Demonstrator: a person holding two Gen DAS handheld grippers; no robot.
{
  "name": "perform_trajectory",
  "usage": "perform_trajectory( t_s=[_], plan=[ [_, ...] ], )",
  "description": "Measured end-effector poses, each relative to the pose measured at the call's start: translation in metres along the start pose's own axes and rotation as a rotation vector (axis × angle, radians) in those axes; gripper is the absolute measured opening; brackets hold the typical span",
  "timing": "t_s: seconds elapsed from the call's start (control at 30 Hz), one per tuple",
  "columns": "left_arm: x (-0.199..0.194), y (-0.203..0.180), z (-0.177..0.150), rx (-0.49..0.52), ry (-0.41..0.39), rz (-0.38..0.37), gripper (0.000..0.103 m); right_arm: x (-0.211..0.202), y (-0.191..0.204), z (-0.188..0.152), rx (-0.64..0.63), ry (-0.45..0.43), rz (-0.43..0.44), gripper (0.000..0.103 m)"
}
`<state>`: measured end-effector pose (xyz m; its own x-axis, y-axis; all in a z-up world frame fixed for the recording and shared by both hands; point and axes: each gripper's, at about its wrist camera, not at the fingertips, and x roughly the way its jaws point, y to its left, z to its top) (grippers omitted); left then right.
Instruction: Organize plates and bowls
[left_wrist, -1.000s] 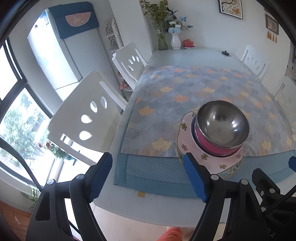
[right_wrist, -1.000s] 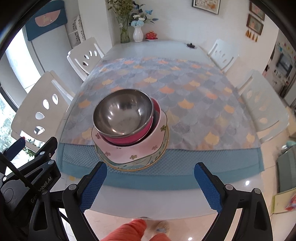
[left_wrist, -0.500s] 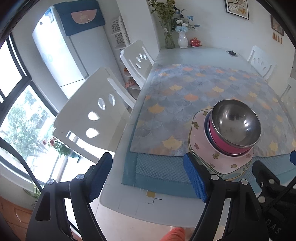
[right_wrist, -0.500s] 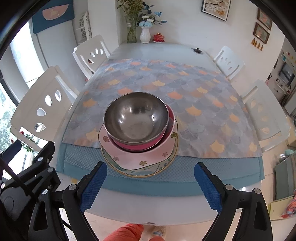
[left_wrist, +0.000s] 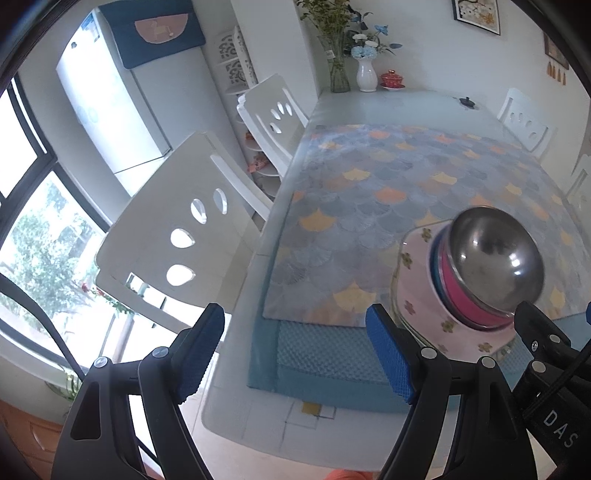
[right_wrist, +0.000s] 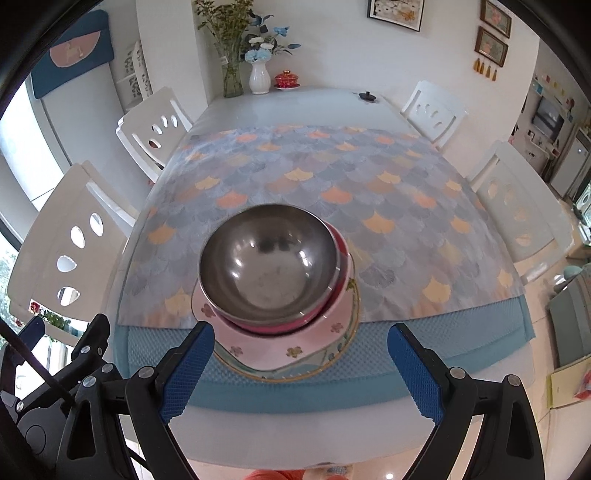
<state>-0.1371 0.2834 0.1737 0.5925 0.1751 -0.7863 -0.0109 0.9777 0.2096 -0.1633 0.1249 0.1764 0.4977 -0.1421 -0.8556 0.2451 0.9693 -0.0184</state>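
A steel bowl (right_wrist: 269, 262) sits nested in a pink bowl (right_wrist: 341, 254), on a pink flowered plate (right_wrist: 258, 349) that lies on a round plate (right_wrist: 328, 358), stacked at the table's near edge. My right gripper (right_wrist: 300, 363) is open and empty, just in front of and above the stack. My left gripper (left_wrist: 295, 354) is open and empty, to the left of the stack (left_wrist: 495, 258), over the table's near left corner. The right gripper's body shows at the left wrist view's lower right (left_wrist: 546, 354).
The table carries a scale-patterned runner (right_wrist: 332, 166) and a blue mat (right_wrist: 443, 332) at the front. Vases (right_wrist: 258, 74) and a red lidded cup (right_wrist: 287, 79) stand at the far end. White chairs (right_wrist: 66, 236) flank both sides. A fridge (left_wrist: 110, 110) stands left.
Both grippers have moved closer to the table and stack; the left view has swung left, so the stack sits further right. Both stay open.
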Motion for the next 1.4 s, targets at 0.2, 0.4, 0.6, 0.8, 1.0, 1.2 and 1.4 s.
perform_trajectory(
  t_s=[0.2,0.4,0.6,0.8,1.0,1.2,1.4],
  plan=[
    [0.016,0.012,0.01,-0.003,0.004,-0.002,0.078,0.007,0.02,0.011,-0.015,-0.01,-0.015,0.094],
    [0.028,0.014,0.018,0.007,0.012,-0.014,0.078,0.011,0.033,0.018,-0.024,-0.012,-0.054,0.094],
    [0.031,0.016,0.028,0.011,0.001,-0.048,0.078,0.019,0.022,0.028,0.024,0.092,0.107,0.094],
    [0.031,0.015,0.034,0.02,-0.015,-0.056,0.078,0.01,0.017,0.033,0.044,0.096,0.259,0.094],
    [0.033,0.002,0.037,0.053,-0.011,-0.079,0.078,0.013,0.014,0.026,0.066,0.147,0.343,0.093],
    [0.031,-0.02,0.039,0.106,-0.019,-0.094,0.078,0.016,-0.005,0.024,0.097,0.155,0.319,0.093],
    [0.028,-0.043,0.042,0.165,-0.031,-0.111,0.078,0.011,-0.025,0.024,0.112,0.125,0.24,0.093]
  ],
)
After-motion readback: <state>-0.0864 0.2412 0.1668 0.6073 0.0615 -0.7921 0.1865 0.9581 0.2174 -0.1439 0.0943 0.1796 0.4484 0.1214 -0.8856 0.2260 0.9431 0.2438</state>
